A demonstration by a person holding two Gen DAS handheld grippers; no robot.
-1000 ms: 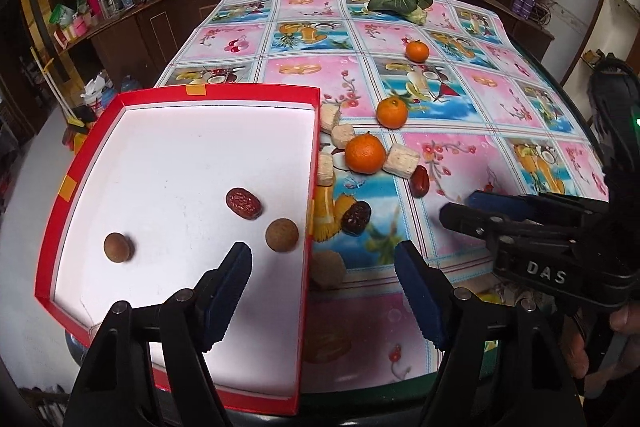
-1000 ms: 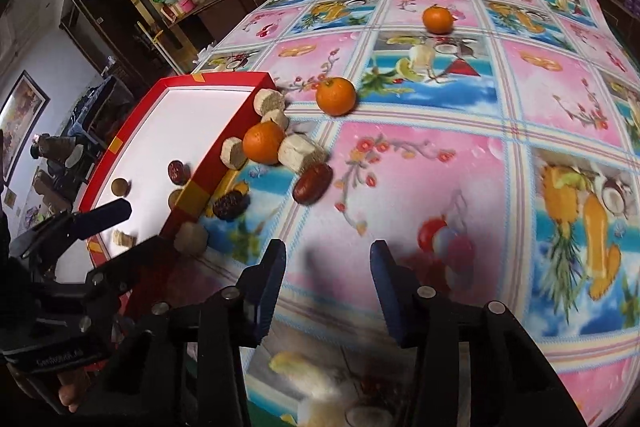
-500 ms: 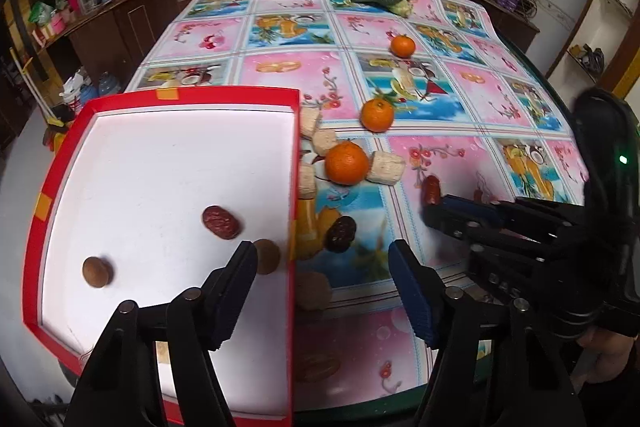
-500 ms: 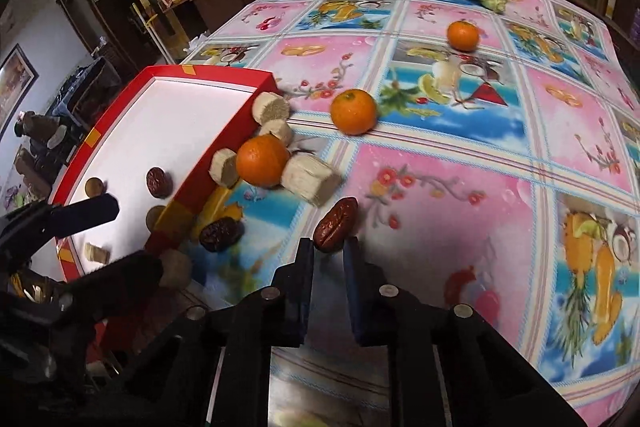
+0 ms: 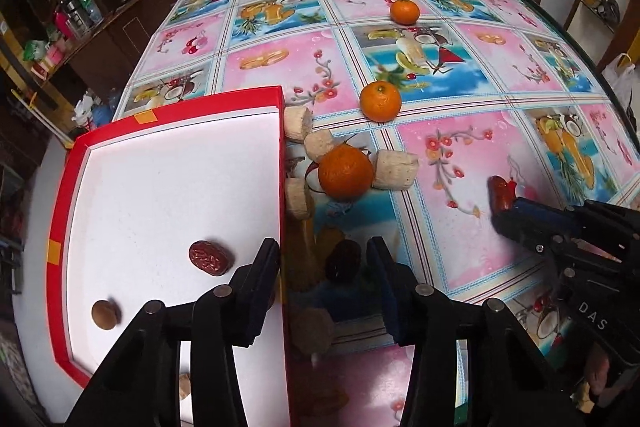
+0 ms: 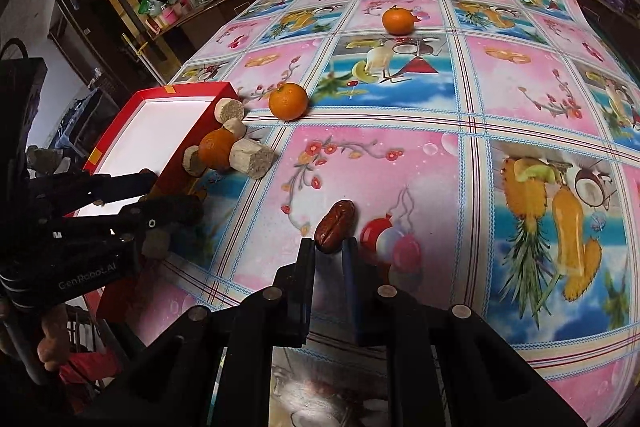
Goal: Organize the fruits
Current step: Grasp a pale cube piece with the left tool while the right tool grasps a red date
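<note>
The right gripper (image 6: 328, 247) pinches the near end of a red date (image 6: 334, 227) lying on the tablecloth (image 6: 500, 99). The left gripper (image 5: 322, 267) is spread wide, straddling the red tray (image 5: 282, 147) edge, with a dark date (image 5: 344, 265) between its fingers. A second red date (image 5: 210, 257) lies inside the tray.

Indoor light, fairly bright overhead; tablecloth (image 6: 400, 155) evenly lit, colours saturated. White floor of the red tray (image 5: 160, 195) glares, near blown out. Soft shadows under the left gripper (image 5: 322, 259), darkening the fruit there. Strong fisheye: cloth edges bow, corners vignette black. Room behind the cloth dim. Centre sharp, near cloth edge smeared.
</note>
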